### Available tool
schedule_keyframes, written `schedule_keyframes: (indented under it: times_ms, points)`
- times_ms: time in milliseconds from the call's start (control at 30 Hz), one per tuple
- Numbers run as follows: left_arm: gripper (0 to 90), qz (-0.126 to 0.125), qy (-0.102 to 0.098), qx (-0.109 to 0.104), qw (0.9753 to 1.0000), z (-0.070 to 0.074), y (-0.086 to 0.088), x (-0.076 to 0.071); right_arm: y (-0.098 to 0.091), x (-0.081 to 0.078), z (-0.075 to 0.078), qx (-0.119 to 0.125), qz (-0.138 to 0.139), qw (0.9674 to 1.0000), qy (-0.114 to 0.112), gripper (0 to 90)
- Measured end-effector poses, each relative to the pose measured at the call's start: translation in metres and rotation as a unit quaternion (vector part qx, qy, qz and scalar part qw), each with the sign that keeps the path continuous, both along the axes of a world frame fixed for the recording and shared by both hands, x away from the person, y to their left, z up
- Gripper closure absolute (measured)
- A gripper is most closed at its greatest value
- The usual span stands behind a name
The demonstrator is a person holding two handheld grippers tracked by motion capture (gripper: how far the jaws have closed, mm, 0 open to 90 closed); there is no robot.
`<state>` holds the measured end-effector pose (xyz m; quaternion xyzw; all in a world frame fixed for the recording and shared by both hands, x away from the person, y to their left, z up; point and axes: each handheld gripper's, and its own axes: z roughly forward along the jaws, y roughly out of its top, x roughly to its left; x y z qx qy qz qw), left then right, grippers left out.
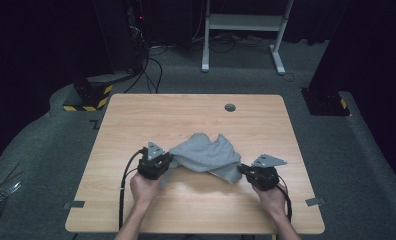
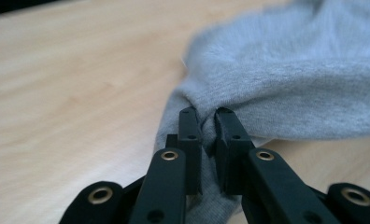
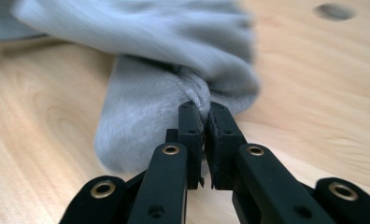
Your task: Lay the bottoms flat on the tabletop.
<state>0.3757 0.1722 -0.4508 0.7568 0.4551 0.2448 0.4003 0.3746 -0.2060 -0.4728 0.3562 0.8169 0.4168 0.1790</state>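
A crumpled grey cloth (image 1: 206, 156) lies near the middle of the wooden table (image 1: 136, 120). My left gripper (image 1: 167, 161) is at the cloth's left edge, shut on a pinched fold of the grey cloth (image 2: 276, 84); fabric is bunched between its jaws, and my left gripper (image 2: 207, 114) holds it just above the table. My right gripper (image 1: 242, 169) is at the cloth's lower right corner, also shut on the grey cloth (image 3: 145, 116). In the right gripper view my right gripper (image 3: 205, 109) has a gathered knot of fabric squeezed between its jaws.
A round cable hole (image 1: 230, 107) sits at the table's far side, also seen as the hole (image 3: 335, 11). Beyond the table are a white desk frame (image 1: 243, 30), a dark cabinet with cables (image 1: 121, 40) and yellow-black striped bases (image 1: 88, 100).
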Motion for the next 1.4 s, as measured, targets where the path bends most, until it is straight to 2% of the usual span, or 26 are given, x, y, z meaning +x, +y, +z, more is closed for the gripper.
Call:
schedule_keyframes:
  times_ms: [33,67,100,133,233,267,300,400,467,500,633,667,800,867,933,1033,1133,1167,1233,1333,1400]
  points:
    - [81.8,0.000,0.000,0.000,1.0000,0.000,0.000,0.000,0.000,0.000,0.000,0.000,0.000,1.0000,0.000,85.2]
    - [81.8,0.011,-0.005,-0.003,0.9999,0.004,0.004,0.002,-0.006,0.000,0.003,0.004,-0.007,0.9999,-0.005,85.2]
    - [81.5,0.022,0.008,0.000,0.9997,0.003,0.007,0.009,-0.016,0.003,0.005,0.008,-0.021,0.9997,-0.006,85.0]
    - [81.1,0.027,0.018,0.004,0.9995,-0.002,0.005,0.014,-0.018,0.006,0.003,0.008,-0.025,0.9996,0.001,84.8]
    - [76.9,0.031,0.053,0.036,0.9974,-0.020,-0.004,0.029,-0.015,0.020,-0.007,-0.009,-0.037,0.9988,0.031,80.4]
    - [73.1,0.030,0.056,0.040,0.9971,-0.025,-0.008,0.030,-0.013,0.022,-0.009,-0.013,-0.038,0.9985,0.036,76.1]
    - [68.7,0.027,0.056,0.040,0.9972,-0.028,-0.010,0.029,-0.012,0.022,-0.010,-0.013,-0.040,0.9985,0.036,72.8]
    - [59.4,0.011,0.045,0.042,0.9980,-0.029,-0.015,0.017,-0.010,0.012,-0.005,0.008,-0.026,0.9994,0.020,68.3]
    - [55.8,0.005,0.040,0.042,0.9983,-0.028,-0.015,0.012,-0.006,0.006,-0.002,0.008,-0.012,0.9999,0.009,66.6]
    - [54.4,-0.004,0.030,0.045,0.9985,-0.025,-0.014,0.001,-0.004,0.004,0.000,0.004,-0.005,1.0000,0.002,65.8]
    - [52.2,-0.018,0.023,0.035,0.9990,-0.022,-0.012,-0.022,0.007,0.000,0.003,0.010,0.016,0.9998,-0.009,60.4]
    - [51.9,-0.018,0.023,0.035,0.9990,-0.022,-0.012,-0.022,0.007,0.000,0.003,0.010,0.016,0.9998,-0.009,60.4]
    - [51.7,-0.027,0.015,0.029,0.9991,-0.019,-0.011,-0.036,0.029,0.001,-0.001,-0.009,0.040,0.9991,-0.010,55.0]
    - [51.8,-0.034,0.021,0.025,0.9989,-0.022,-0.013,-0.039,0.038,0.004,-0.005,-0.015,0.047,0.9987,-0.006,52.9]
    - [51.8,-0.044,0.038,0.042,0.9974,-0.030,-0.019,-0.037,0.046,0.009,-0.010,-0.020,0.051,0.9985,0.001,51.0]
    - [51.8,-0.049,0.071,0.058,0.9946,-0.047,-0.027,-0.026,0.056,0.017,-0.016,-0.034,0.052,0.9980,0.012,49.7]
    - [52.0,-0.041,0.086,0.079,0.9923,-0.062,-0.033,-0.015,0.063,0.022,-0.018,-0.044,0.049,0.9976,0.019,52.9]
    - [52.3,-0.040,0.085,0.069,0.9932,-0.064,-0.033,-0.012,0.066,0.024,-0.020,-0.051,0.051,0.9972,0.021,55.9]
    - [55.1,-0.033,0.081,0.063,0.9942,-0.065,-0.033,-0.008,0.071,0.030,-0.022,-0.069,0.054,0.9956,0.032,64.6]
    - [64.8,-0.034,0.081,0.063,0.9941,-0.065,-0.033,-0.004,0.075,0.038,-0.026,-0.089,0.060,0.9929,0.051,83.8]
    - [77.2,-0.040,0.082,0.079,0.9927,-0.063,-0.033,-0.002,0.075,0.040,-0.027,-0.096,0.064,0.9921,0.050,88.0]
